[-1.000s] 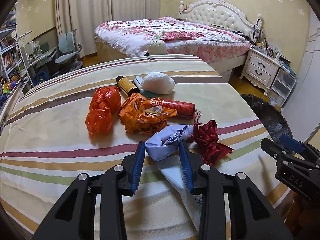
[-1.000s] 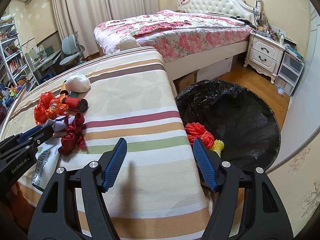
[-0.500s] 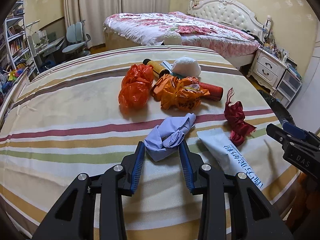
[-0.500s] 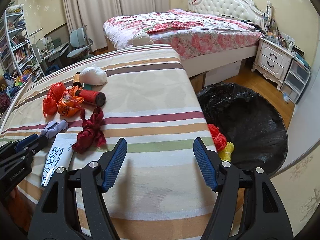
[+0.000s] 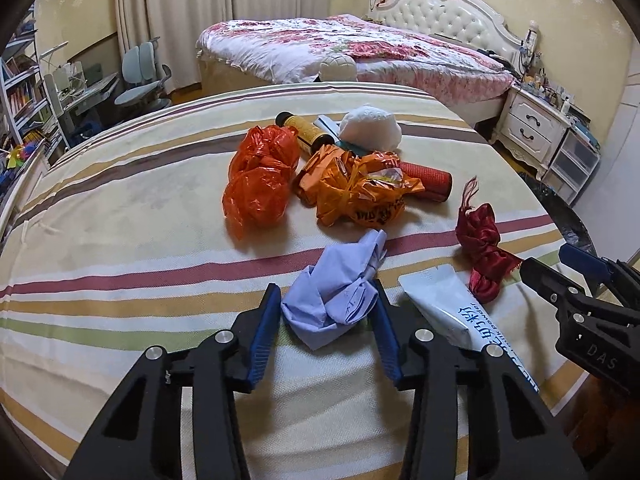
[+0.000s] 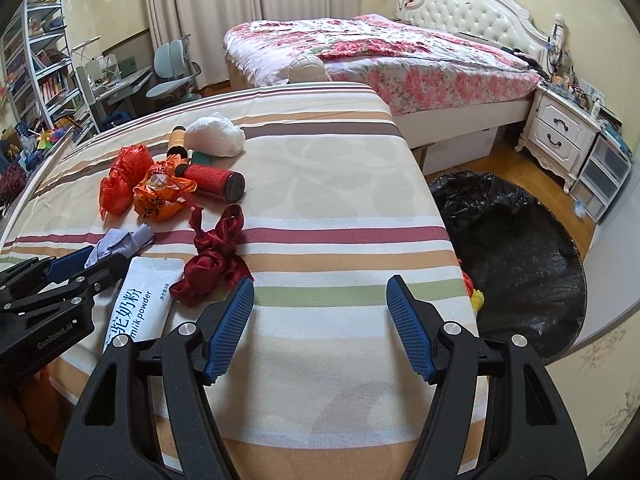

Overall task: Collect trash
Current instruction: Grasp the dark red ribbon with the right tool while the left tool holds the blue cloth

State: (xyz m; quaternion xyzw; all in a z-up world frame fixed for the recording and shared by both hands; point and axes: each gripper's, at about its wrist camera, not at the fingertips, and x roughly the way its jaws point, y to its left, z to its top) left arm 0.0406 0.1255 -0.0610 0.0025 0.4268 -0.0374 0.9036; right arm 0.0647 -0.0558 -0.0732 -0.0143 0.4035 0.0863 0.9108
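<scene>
Trash lies on a striped tablecloth (image 5: 120, 208). My left gripper (image 5: 326, 304) is closed on a crumpled light-blue cloth (image 5: 340, 284), also in the right wrist view (image 6: 120, 242). Beside it lie a white milk-powder sachet (image 5: 460, 312) (image 6: 140, 304) and a dark red ribbon wad (image 5: 482, 248) (image 6: 214, 258). Farther back are a red plastic bag (image 5: 258, 176), an orange bag (image 5: 356, 188), a red tube (image 5: 428, 178), a yellow tube (image 5: 304, 128) and a white wad (image 5: 370, 126). My right gripper (image 6: 320, 312) is open and empty above the table's near right part.
A black trash bag (image 6: 516, 248) lies open on the floor right of the table, with red and yellow scraps (image 6: 474, 296) at its near edge. A bed (image 6: 380, 52) and white nightstand (image 6: 560, 132) stand behind. Shelves and chairs stand at the far left.
The left gripper has drawn the blue cloth back toward the near edge, uncovering the sachet. The right gripper swung left, from over the trash bag to over the table.
</scene>
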